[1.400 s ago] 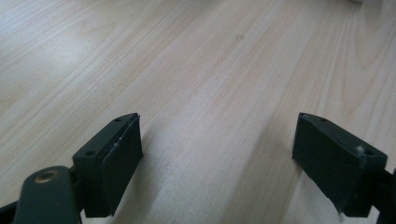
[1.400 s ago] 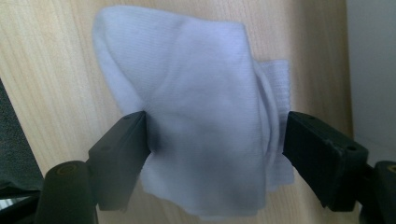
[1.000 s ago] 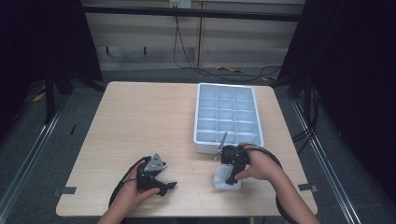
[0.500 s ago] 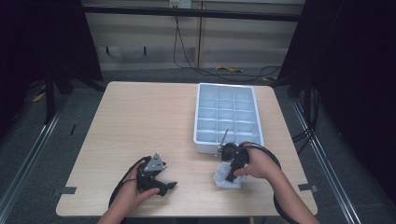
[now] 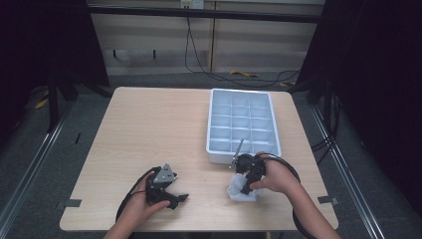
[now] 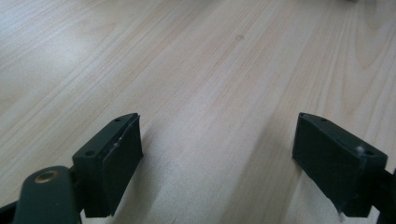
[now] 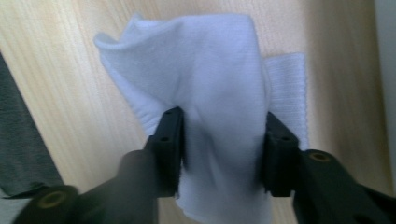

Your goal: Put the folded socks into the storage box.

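Observation:
A white cloth (image 5: 238,195) lies bunched on the wooden table near its front right, just in front of the ice-cube tray (image 5: 213,119). My right gripper (image 5: 245,191) points down into it. In the right gripper view the cloth (image 7: 210,70) is gathered between the two jaws of that gripper (image 7: 224,140), and both pads touch it. Those jaws have just been opening slightly, with the cloth still between them. My left gripper (image 5: 175,200) rests low over the table at the front left. It stands open (image 6: 217,158) with bare wood between its jaws.
The pale blue tray has several empty compartments and stands at the right, reaching toward the far edge. The table's front edge (image 5: 199,230) runs close below both hands. Cables trail from both grippers toward the person.

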A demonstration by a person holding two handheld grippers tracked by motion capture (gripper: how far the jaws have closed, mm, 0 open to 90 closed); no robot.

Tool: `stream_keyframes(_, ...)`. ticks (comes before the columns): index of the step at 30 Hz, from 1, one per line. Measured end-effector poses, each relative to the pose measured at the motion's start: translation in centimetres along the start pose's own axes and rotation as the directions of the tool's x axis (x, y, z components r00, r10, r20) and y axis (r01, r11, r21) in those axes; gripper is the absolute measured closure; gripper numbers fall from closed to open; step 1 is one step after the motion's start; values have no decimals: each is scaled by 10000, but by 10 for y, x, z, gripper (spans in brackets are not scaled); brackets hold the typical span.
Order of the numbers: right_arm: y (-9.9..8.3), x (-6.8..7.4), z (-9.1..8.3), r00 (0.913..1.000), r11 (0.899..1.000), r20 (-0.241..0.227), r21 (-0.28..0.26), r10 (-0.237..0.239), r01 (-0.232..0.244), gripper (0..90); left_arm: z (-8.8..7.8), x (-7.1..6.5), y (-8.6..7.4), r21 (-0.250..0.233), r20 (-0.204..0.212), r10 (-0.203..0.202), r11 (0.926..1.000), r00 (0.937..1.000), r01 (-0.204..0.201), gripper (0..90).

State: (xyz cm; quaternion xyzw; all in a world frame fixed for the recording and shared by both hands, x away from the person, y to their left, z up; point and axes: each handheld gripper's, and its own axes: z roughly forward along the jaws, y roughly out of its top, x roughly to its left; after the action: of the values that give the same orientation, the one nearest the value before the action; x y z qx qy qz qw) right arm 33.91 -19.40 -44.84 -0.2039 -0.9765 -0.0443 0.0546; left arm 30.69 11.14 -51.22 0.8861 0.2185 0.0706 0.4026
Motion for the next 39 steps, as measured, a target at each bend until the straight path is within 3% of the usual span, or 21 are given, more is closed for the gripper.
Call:
stream_keyframes(5, 0, 2, 0, 9984, 9999, 541, -34, -167, 169, 412, 0, 0, 0, -1, -2, 1, 10000, 10000, -1, 157)
stream_keyframes(13, 3, -1, 2, 9953, 9997, 957, 198, -142, 123, 262, 0, 0, 0, -17, 2, 14, 10000, 10000, -14, 157)
stream_keyframes(19, 3, -4, 3, 9966, 9997, 797, 153, -209, 198, 271, 0, 0, 0, -23, 3, 12, 10000, 10000, -12, 157)
stream_keyframes(22, 2, -6, 4, 9983, 9999, 578, 145, -17, 9, 333, 0, 0, 0, 6, -18, 66, 10000, 10000, -66, 157)
stream_keyframes(23, 1, -5, 3, 9997, 9999, 245, 89, 56, -58, 457, 0, 0, 0, 27, -19, 56, 10000, 10000, -56, 157)
stream_keyframes(24, 1, -5, 3, 9997, 9999, 245, 89, 56, -58, 457, 0, 0, 0, 27, -19, 56, 10000, 10000, -56, 156)
stream_keyframes(25, 1, -4, 3, 9998, 10000, 158, 60, 76, -77, 525, 0, 0, 0, -12, -9, 62, 10000, 10000, -62, 157)
stream_keyframes(26, 1, -4, 3, 9998, 10000, 158, 60, 76, -77, 525, 0, 0, 0, -12, -9, 62, 10000, 10000, -62, 157)
stream_keyframes(28, -1, -3, 3, 9994, 9995, -116, 24, 323, -323, 620, 0, 0, 0, 23, -19, 53, 10000, 10000, -53, 157)
stream_keyframes(33, -1, -4, 3, 9985, 9989, -249, 28, 479, -479, 675, 0, 0, 0, 26, -17, 54, 10000, 10000, -54, 157)
stream_keyframes(39, 0, 0, 1, 9995, 9995, -108, 122, 291, -289, 711, 0, 0, 0, 15, -12, 67, 10000, 10000, -67, 157)
